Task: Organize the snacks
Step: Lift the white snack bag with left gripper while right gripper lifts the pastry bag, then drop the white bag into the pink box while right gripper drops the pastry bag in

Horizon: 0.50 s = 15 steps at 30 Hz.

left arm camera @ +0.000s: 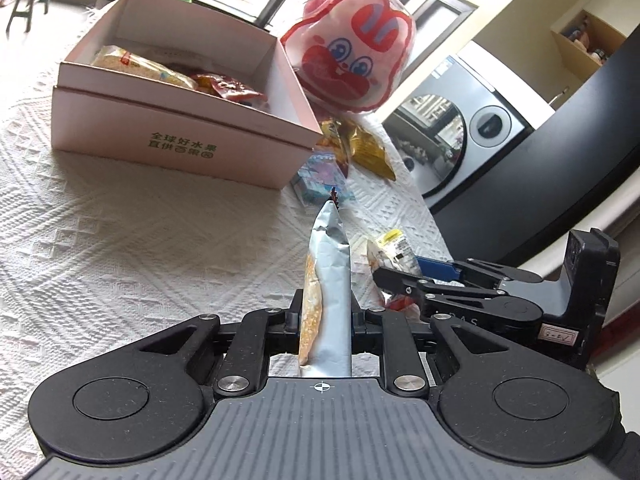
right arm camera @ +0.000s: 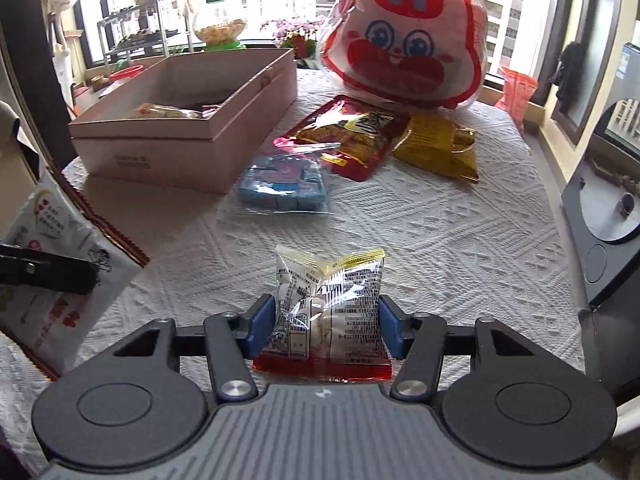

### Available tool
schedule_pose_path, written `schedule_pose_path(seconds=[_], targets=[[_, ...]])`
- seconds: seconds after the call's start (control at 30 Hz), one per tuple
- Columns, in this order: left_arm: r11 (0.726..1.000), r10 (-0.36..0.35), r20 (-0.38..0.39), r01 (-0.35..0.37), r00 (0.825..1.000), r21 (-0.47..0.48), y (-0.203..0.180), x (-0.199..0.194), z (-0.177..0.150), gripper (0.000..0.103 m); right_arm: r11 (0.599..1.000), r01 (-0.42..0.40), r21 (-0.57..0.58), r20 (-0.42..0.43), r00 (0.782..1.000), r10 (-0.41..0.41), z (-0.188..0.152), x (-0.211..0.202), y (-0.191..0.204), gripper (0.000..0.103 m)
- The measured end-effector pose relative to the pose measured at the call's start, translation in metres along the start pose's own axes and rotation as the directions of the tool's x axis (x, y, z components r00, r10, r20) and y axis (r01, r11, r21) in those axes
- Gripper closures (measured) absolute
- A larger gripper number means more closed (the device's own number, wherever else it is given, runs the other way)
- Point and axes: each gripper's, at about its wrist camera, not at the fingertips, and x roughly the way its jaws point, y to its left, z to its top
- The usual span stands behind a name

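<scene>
Snacks: left gripper [left arm camera: 325, 320] clamps silver packet [left arm camera: 328, 280] | right gripper [right arm camera: 326, 330] closed on clear packet [right arm camera: 328, 304] | step: both lifted | next: you carry them into pink box [right arm camera: 224, 136].

Left tool [left arm camera: 325, 320] clamped shut, right tool [right arm camera: 326, 326] closed, both level

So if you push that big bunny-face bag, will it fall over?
Probably it would tip or slide easily. The bunny-face bag looks puffed with air, so it is likely light for its size. It stands tall on the white tablecloth, leaning over the red snack packet and the yellow one, so its footing seems shaky. Its glossy plastic may feel slippery.
</scene>
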Motion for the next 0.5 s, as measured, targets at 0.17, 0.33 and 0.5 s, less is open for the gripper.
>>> schedule_pose_path(seconds=[0.17, 0.33, 0.5], targets=[[0.996, -0.031, 0.078, 0.024, 0.996, 0.085, -0.012, -0.039, 0.044, 0.082, 0.997, -0.053, -0.051, 0.122, 0.991, 0.059, 0.032, -0.046, 0.008, 0.055], [0.981, -0.019, 0.349, -0.05, 0.937, 0.187, -0.027, -0.093, 0.115, 0.082, 0.989, -0.098, -0.108, 0.354, 0.926, 0.131, 0.102, -0.106, 0.014, 0.055], [0.993, 0.049, 0.358, -0.085, 0.933, 0.086, 0.004, -0.064, 0.15, 0.082, 0.987, -0.133, -0.095, 0.398, 0.904, 0.16, 0.163, -0.089, 0.023, 0.055]])
